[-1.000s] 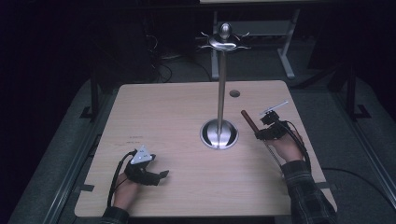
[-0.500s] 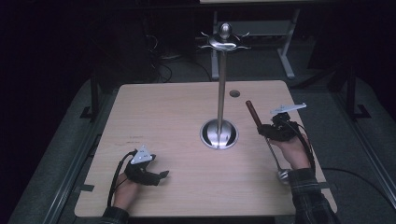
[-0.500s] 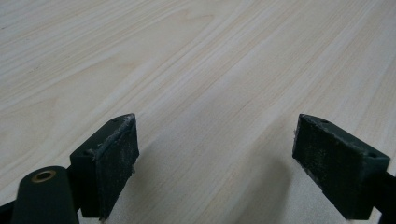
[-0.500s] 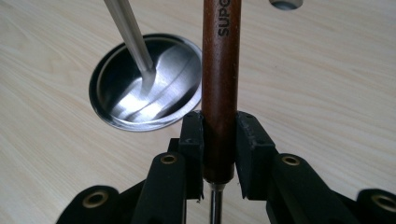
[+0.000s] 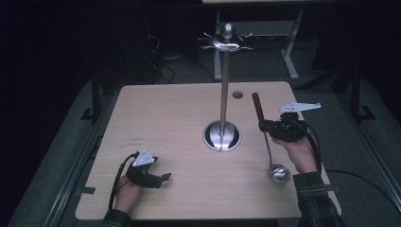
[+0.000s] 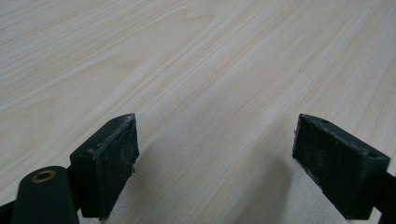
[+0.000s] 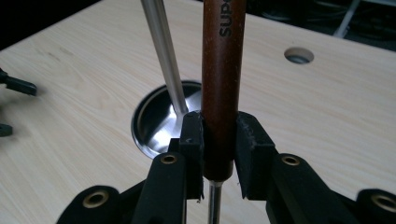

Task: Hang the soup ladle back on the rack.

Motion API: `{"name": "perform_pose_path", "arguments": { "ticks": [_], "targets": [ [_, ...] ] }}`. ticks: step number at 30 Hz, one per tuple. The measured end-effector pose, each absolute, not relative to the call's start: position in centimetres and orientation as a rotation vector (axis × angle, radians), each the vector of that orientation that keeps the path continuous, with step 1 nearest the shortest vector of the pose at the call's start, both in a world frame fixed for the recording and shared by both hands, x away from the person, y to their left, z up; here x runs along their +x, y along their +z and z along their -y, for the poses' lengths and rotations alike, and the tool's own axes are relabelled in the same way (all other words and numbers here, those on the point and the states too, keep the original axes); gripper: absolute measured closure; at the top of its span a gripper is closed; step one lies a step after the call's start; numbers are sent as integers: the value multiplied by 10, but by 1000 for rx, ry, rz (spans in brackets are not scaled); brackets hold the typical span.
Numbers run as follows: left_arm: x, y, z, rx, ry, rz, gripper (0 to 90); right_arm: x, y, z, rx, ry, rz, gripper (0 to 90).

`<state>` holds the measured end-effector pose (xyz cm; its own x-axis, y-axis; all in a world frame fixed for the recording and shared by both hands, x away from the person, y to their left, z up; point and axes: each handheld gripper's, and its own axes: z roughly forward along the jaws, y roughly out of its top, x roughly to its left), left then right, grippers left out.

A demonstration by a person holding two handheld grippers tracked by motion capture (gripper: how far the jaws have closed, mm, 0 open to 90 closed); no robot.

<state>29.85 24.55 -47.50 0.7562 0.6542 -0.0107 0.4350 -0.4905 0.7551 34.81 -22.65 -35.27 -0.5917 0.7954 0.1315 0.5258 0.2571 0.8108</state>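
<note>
A ladle [image 5: 279, 173] with a brown wooden handle [image 7: 223, 70] hangs nearly upright at the table's right side, its steel bowl close to the tabletop. My right gripper [image 5: 261, 126] is shut on that handle's lower end [image 7: 218, 140]. A steel utensil stand [image 5: 225, 80] rises from a round base [image 5: 222, 135] at the table's middle, with hooks around its top [image 5: 228, 42]. My left gripper [image 5: 165, 177] rests on the table near the front left, open with nothing between its pads [image 6: 112, 158].
The light wooden table [image 5: 165, 113] has a small round hole [image 5: 238, 95] near its back edge. Dark floor and metal frame legs [image 5: 288, 52] lie beyond the table. The left gripper's tips [image 7: 16, 86] show far off in the right gripper view.
My right gripper has swung the ladle upright, handle up and bowl down, and drawn it toward the front right. The left gripper has stayed put.
</note>
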Motion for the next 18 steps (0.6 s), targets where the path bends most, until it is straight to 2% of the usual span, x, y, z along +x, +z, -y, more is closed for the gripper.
{"name": "perform_pose_path", "arguments": {
  "ticks": [11,18],
  "targets": [
    [298,-475,-245,2165,353,-819,140,344,-329,230,1126,1430,-2139,741],
    [298,-475,-245,2168,356,-814,140,346,-300,233,1069,1535,-2092,741]
  ]
}}
